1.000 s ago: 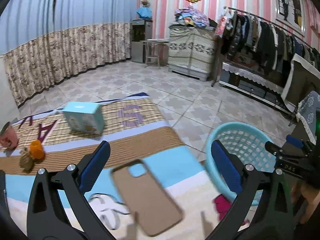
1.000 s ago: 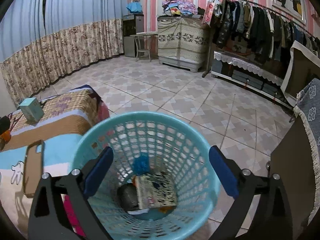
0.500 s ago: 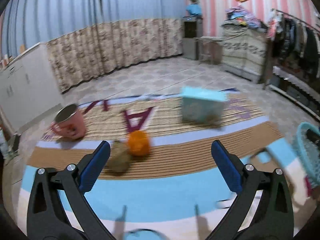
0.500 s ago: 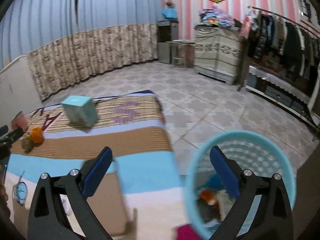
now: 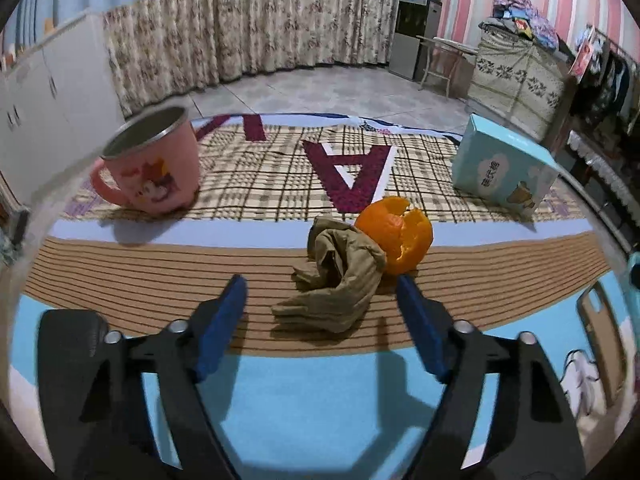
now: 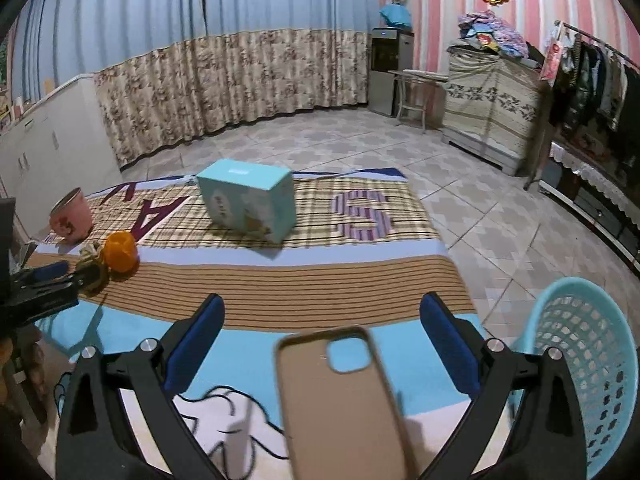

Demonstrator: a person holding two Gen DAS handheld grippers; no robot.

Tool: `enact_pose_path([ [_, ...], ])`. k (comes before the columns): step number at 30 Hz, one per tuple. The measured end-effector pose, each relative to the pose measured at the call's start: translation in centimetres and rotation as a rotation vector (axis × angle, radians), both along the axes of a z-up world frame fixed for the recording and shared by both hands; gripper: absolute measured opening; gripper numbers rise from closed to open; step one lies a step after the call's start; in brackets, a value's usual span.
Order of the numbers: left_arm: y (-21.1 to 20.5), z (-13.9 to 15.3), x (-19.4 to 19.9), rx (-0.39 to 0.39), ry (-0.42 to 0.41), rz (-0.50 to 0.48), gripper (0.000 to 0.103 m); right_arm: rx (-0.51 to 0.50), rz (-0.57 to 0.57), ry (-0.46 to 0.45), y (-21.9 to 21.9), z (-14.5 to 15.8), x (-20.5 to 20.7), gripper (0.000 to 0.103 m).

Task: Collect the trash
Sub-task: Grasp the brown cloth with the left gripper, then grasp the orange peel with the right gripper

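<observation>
Fingers of my left gripper (image 5: 320,296) are closing, crumpled brown rag (image 5: 340,276) ahead, untouched, beside orange peel (image 5: 396,240). Basket (image 6: 580,360) gone from left view; pickup imminent. Right gripper (image 6: 320,332) spread, empty.

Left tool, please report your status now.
Left tool closing, nothing gripped, crumpled brown cloth between its fingers. Orange peel touching the cloth behind. Right tool open, empty. Nothing in the way.
</observation>
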State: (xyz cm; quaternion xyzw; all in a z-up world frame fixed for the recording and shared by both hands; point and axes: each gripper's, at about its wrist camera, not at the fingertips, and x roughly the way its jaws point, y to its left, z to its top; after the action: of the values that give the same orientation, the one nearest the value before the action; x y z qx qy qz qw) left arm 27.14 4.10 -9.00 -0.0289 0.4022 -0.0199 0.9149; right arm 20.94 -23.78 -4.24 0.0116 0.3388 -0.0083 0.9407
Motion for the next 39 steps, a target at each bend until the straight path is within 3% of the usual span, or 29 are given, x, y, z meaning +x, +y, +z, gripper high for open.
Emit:
enact_pose_path([
  [2,0.1,0.1,0.2,-0.008,-0.014,-0.003,0.068,-0.010,0.006,0.005,0.5,-0.1,0.1,0.096],
  [6,0.0,0.2,0.2,-0.034,-0.021,-0.054,0.039,-0.024,0.025,0.020,2.1,-0.4,0.5,0.096],
  [7,0.0,0.2,0.2,-0.043,-0.021,-0.065,0.036,-0.027,0.030,0.025,2.6,-0.4,0.6,0.096],
  [11,1.0,0.2,-0.4,-0.051,-0.029,-0.062,0.036,-0.028,0.060,0.033,4.7,-0.6,0.9,0.096],
  [15,2.6,1.0,-1.3,-0.003,-0.041,-0.021,0.036,-0.028,0.099,0.038,7.6,-0.7,1.6,0.096],
  [19,6.0,2.7,-2.6,0.018,-0.071,0.053,0.035,-0.027,0.141,0.045,10.6,-1.0,2.6,0.096],
  [26,12.1,4.8,-4.8,-0.015,-0.125,0.180,0.035,-0.067,0.201,0.047,15.4,-1.8,4.1,0.096],
  [39,12.6,3.6,-4.3,0.003,-0.087,0.203,0.036,-0.104,0.271,0.093,20.7,-4.0,7.7,0.094],
])
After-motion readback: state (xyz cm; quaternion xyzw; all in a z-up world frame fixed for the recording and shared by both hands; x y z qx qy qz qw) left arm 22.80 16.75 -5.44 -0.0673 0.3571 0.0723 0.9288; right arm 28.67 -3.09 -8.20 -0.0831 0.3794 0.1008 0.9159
